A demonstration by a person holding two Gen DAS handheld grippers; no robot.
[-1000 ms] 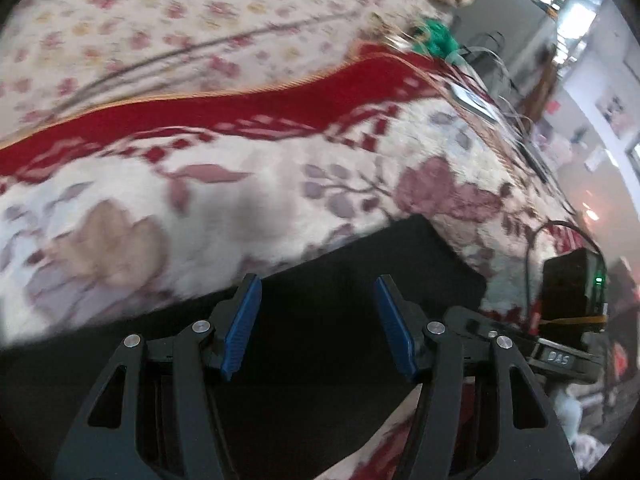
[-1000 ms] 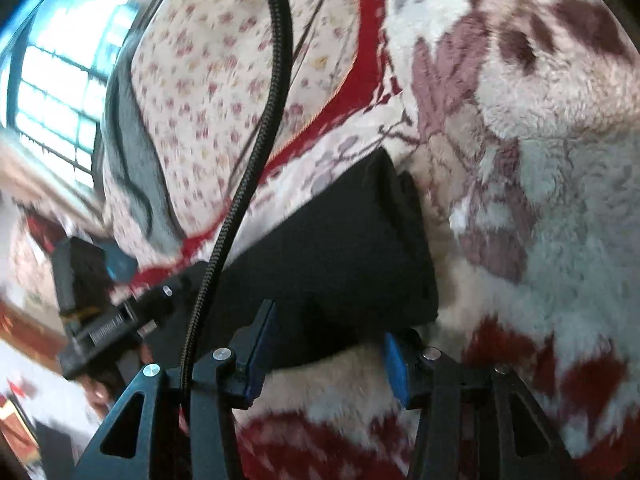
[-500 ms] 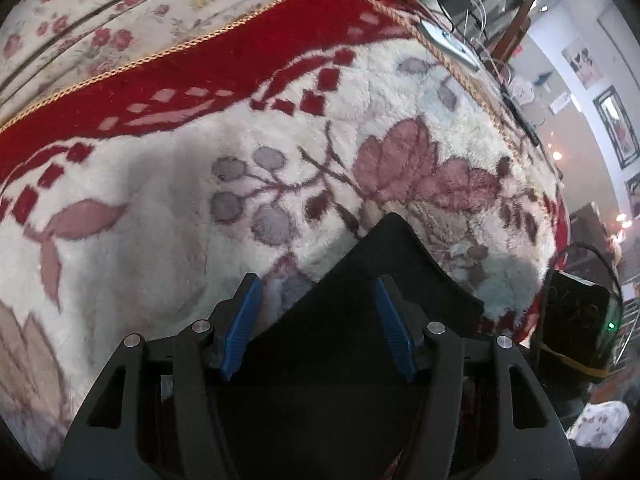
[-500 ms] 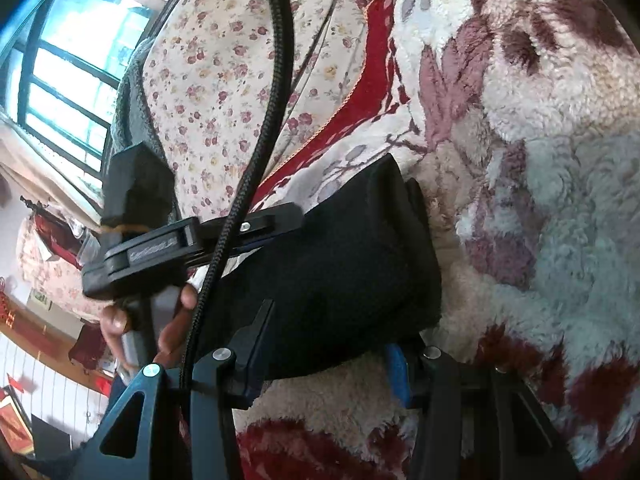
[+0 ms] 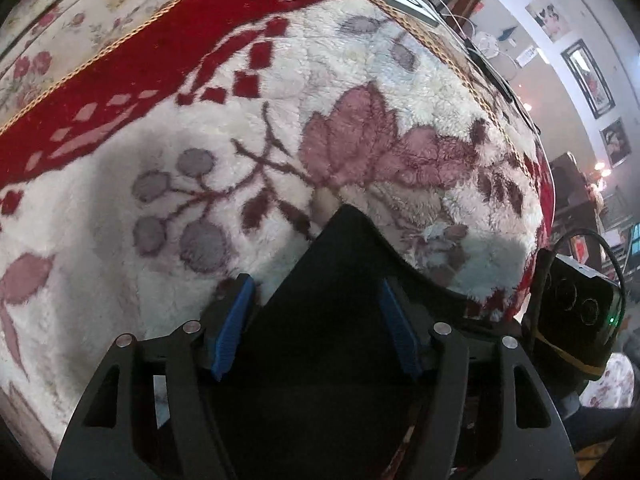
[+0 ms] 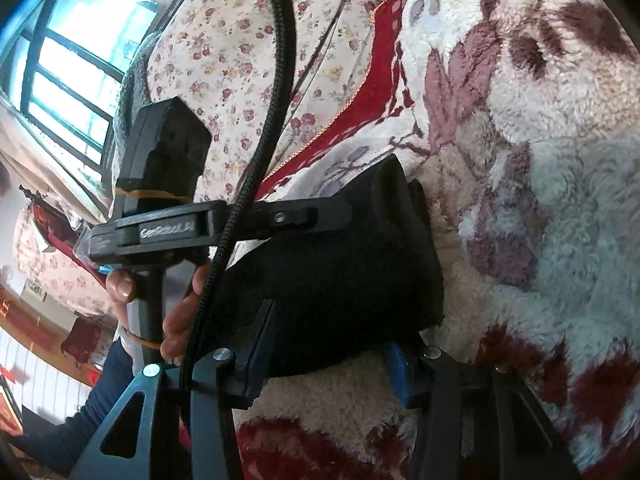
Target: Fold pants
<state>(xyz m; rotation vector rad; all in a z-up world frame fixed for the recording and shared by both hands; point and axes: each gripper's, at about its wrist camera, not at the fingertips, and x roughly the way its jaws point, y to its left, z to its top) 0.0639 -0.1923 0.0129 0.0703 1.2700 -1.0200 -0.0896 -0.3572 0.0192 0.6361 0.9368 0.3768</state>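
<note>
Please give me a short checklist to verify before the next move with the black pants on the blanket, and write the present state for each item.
1. Pants lie folded in a compact bundle on the fleece blanket: ok.
2. Left gripper has let go: cannot tell; its jaws are opening with black cloth between them.
3. Right gripper is at the bundle's near edge: ok; whether its pads press the cloth, cannot tell.
4. Black cable is clear of the left gripper: not ok, it crosses in front of that gripper in the right wrist view.
5. Blanket beyond the pants is free of other things: ok in the left wrist view.
</note>
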